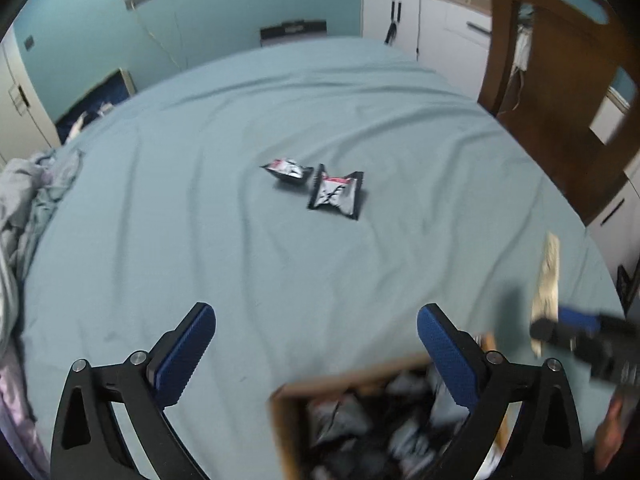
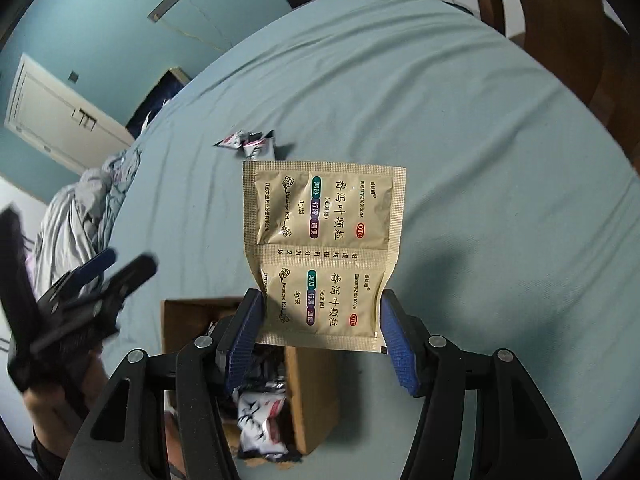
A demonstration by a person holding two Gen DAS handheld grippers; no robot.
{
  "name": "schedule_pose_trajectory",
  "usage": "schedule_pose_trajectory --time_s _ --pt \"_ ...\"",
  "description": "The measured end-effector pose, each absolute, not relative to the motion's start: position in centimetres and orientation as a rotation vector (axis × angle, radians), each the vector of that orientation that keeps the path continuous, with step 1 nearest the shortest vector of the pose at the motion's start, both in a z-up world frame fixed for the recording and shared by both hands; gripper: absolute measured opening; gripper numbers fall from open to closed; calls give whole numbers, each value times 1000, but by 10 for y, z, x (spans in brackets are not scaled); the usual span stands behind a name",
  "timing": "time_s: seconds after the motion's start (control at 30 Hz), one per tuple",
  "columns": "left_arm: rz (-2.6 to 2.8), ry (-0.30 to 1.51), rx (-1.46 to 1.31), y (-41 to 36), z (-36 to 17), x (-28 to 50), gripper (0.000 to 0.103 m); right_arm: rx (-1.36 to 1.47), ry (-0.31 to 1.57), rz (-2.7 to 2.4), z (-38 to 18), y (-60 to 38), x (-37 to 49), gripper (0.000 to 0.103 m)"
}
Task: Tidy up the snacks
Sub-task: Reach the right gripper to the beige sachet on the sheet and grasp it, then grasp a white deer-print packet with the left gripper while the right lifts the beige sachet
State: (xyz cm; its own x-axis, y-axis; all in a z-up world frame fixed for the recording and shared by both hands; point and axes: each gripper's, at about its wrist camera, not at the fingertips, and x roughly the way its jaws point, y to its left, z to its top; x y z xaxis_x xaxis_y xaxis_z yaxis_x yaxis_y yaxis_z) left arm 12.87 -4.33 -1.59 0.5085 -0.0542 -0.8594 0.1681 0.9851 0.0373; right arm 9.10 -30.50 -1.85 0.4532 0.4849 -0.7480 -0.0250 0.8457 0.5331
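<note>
My right gripper [image 2: 322, 300] is shut on the lower half of a tan double sachet [image 2: 324, 208], which stands upright above an open cardboard box [image 2: 172, 320] holding several black-and-white snack packets. Two more such packets [image 1: 287, 169] [image 1: 336, 193] lie side by side mid-bed; the right wrist view shows them [image 2: 250, 144] beyond the sachet. My left gripper [image 1: 316, 312] is open wide with nothing between its fingers, and the box [image 1: 288, 420] lies just below it. In the left wrist view the sachet [image 1: 546, 280] and the right gripper [image 1: 568, 326] show blurred at the right.
A light blue sheet [image 1: 200, 220] covers the bed. Crumpled bedding [image 1: 24, 208] is heaped at the left edge. Brown wooden furniture [image 1: 560, 100] and white cabinets [image 1: 432, 28] stand beyond the right side. A hand [image 2: 52, 400] holds the left gripper [image 2: 124, 266].
</note>
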Motion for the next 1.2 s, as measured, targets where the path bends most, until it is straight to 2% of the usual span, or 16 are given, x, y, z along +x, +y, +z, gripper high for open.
schedule_pose_trajectory --time_s 0.23,0.5,0.57,0.6,0.63,0.67,0.7,0.87,1.2 --pt "-59 1108 244 -82 -59 218 103 599 1140 309 -57 -328 116 58" --pt "1 1168 226 -92 -107 293 103 598 1134 370 -56 -321 127 58" --pt "-3 1203 212 -92 -116 302 87 580 1128 373 -56 -319 126 58" --pt "-11 1222 200 -92 -119 305 68 573 1128 373 -57 -319 127 58" --pt "-45 1236 163 -90 -121 305 53 570 1129 372 -58 -319 127 58" --pt "-63 1226 123 -87 -118 302 51 578 1126 373 -59 -318 124 58" --pt "-62 1220 115 -86 -115 300 41 585 1128 370 -60 -320 124 58" --pt "-89 1192 92 -76 -86 267 38 579 1111 352 -59 -320 122 58" --pt "-179 1067 97 -50 -2 115 38 502 1018 318 -32 -305 83 58"
